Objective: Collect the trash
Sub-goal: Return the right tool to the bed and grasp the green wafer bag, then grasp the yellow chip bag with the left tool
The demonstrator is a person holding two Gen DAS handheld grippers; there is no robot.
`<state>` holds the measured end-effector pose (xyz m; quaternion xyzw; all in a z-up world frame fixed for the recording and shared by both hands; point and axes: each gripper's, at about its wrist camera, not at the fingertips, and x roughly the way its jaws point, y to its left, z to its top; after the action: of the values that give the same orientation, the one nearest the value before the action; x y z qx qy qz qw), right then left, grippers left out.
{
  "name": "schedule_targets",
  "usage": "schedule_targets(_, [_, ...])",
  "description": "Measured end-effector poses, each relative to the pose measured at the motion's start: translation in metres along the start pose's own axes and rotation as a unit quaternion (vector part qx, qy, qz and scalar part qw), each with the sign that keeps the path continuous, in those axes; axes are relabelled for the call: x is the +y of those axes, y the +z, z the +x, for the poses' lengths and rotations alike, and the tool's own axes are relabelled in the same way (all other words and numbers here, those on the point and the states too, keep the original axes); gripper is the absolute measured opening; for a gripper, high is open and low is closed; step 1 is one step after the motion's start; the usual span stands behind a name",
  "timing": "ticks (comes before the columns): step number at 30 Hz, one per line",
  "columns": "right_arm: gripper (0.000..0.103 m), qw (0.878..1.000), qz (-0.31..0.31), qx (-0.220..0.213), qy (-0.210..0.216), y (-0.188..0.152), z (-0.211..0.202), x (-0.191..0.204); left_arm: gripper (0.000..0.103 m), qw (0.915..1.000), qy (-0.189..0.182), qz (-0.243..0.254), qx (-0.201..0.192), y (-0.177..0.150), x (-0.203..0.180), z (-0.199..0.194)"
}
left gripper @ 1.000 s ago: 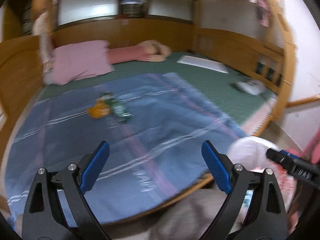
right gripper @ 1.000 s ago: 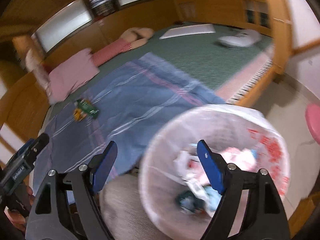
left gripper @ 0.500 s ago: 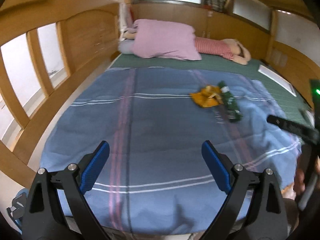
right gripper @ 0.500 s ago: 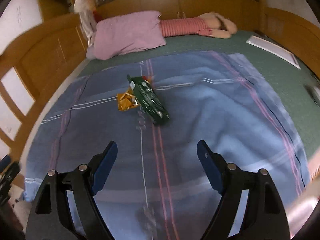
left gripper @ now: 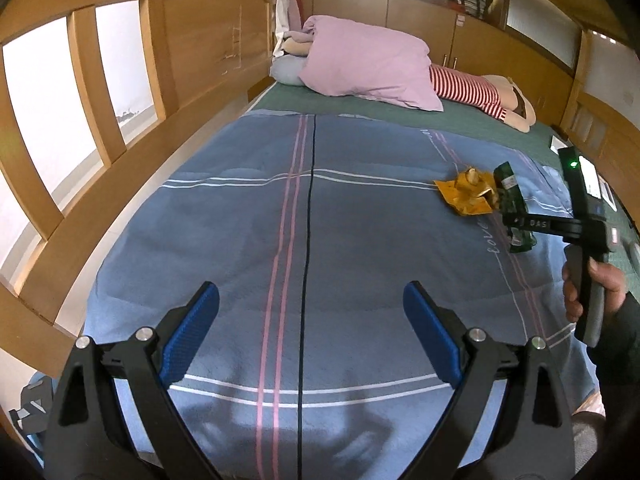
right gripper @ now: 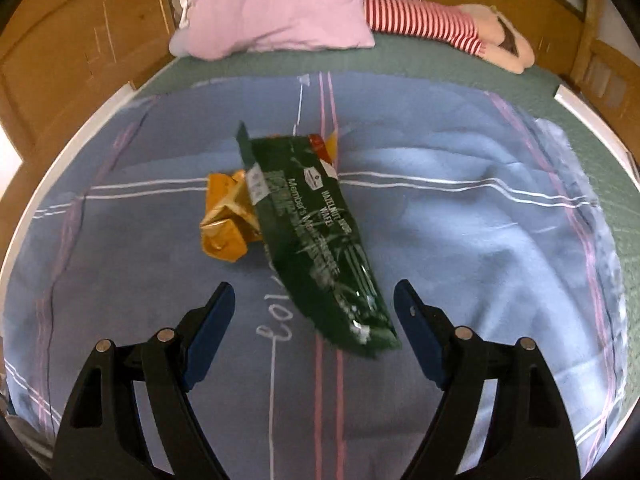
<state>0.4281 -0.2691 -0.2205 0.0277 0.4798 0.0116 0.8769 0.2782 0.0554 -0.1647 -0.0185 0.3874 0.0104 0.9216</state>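
A long dark green wafer wrapper [right gripper: 316, 236] lies on the blue blanket [right gripper: 460, 248], partly over a crumpled orange wrapper [right gripper: 226, 220]. My right gripper [right gripper: 314, 312] is open and empty, its jaws wide on either side of the green wrapper's near end, just above it. In the left wrist view the orange wrapper [left gripper: 468, 196] and green wrapper [left gripper: 512, 196] lie far right, with the right gripper's body [left gripper: 576, 220] over them. My left gripper [left gripper: 312, 336] is open and empty over the bare blanket, well left of the trash.
A pink pillow [right gripper: 280, 12] and a doll in red-striped clothes [right gripper: 432, 24] lie at the head of the bed. Wooden rails [left gripper: 100, 92] run along the left side. A green mattress cover [right gripper: 440, 64] shows beyond the blanket.
Both grippers have swung from the white trash bag beside the bed back over the blanket. The right gripper has closed in on the green wrapper, which now lies between its jaws.
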Motion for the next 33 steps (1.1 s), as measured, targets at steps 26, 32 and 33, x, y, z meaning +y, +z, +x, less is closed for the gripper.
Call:
schedule_targets(26, [0.022, 0.973, 0.217, -0.067, 0.053, -0.125, -0.123, -0.069, 0.096, 0.984, -0.108, 0.141, -0.014, 0.056, -0.178, 0.094])
schedule_targets(32, [0.022, 0.972, 0.216, -0.073, 0.054, -0.128, -0.126, -0.081, 0.096, 0.9824, -0.119, 0.144, 0.007, 0.066, -0.244, 0.144])
schedule_targets(33, [0.022, 0.972, 0.215, -0.075, 0.055, -0.13, -0.127, -0.081, 0.096, 0.9819, -0.118, 0.148, 0.004, 0.066, -0.253, 0.152])
